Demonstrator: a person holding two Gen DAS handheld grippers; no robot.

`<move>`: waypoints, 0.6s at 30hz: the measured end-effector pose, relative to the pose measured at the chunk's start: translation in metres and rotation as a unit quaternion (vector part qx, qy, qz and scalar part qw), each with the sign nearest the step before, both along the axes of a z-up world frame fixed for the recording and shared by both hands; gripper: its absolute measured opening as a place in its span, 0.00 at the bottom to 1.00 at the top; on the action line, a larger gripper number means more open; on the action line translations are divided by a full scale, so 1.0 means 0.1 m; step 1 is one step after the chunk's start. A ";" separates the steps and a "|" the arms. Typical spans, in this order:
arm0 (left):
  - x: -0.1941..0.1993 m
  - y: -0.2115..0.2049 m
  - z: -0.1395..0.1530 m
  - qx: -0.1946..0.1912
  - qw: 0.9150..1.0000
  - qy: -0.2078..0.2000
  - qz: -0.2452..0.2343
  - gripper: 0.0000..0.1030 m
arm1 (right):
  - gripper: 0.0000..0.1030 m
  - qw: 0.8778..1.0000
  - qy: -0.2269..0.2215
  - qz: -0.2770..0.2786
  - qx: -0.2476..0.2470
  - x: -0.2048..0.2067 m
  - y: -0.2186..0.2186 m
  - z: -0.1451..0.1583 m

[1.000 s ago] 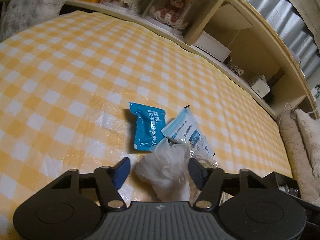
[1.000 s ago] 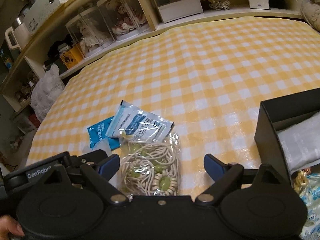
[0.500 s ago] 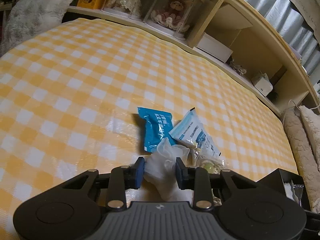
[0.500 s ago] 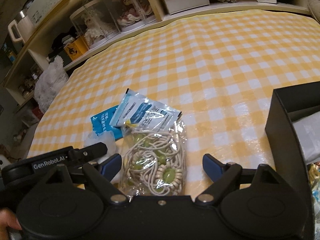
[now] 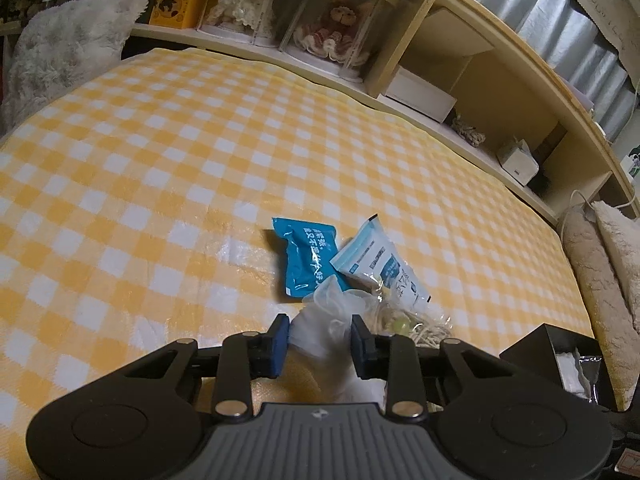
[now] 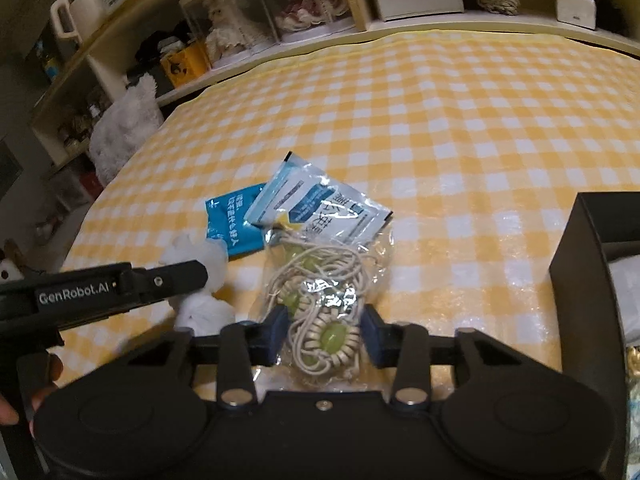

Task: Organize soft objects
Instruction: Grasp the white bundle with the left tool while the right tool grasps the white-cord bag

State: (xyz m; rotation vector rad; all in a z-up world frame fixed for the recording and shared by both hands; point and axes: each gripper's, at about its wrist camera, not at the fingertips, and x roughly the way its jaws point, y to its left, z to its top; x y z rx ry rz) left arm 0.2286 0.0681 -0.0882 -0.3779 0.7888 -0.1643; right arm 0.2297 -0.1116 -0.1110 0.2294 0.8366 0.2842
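My left gripper [image 5: 320,340] is shut on a white mesh puff [image 5: 328,320], which also shows in the right wrist view [image 6: 196,280], held just above the yellow checked cloth [image 5: 200,160]. My right gripper [image 6: 322,334] is shut on a clear bag of cream cord with green beads [image 6: 320,288]. A blue packet [image 5: 306,258] and a white-and-blue sachet [image 5: 380,264] lie just beyond; in the right wrist view the sachet [image 6: 316,206] overlaps the blue packet [image 6: 234,220].
A black open box [image 6: 588,264] with white and patterned items inside stands at the right, and shows in the left wrist view [image 5: 560,356]. Shelves with dolls in clear cases [image 5: 336,36] run along the far edge. A white fluffy cushion [image 5: 68,52] lies far left.
My left gripper closed on the white puff and lifted slightly. My right gripper closed from wide open onto the cord bag.
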 end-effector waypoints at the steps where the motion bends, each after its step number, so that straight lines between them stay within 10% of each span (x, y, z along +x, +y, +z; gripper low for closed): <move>1: -0.01 0.00 0.01 -0.001 1.000 -0.001 0.000 0.32 | 0.37 1.000 -0.001 0.002 0.000 -0.01 0.00 0.01; 18: -0.37 -0.06 0.60 0.002 0.997 -0.068 -0.021 0.32 | 0.32 0.997 -0.076 0.004 -0.034 -0.43 -0.14 0.60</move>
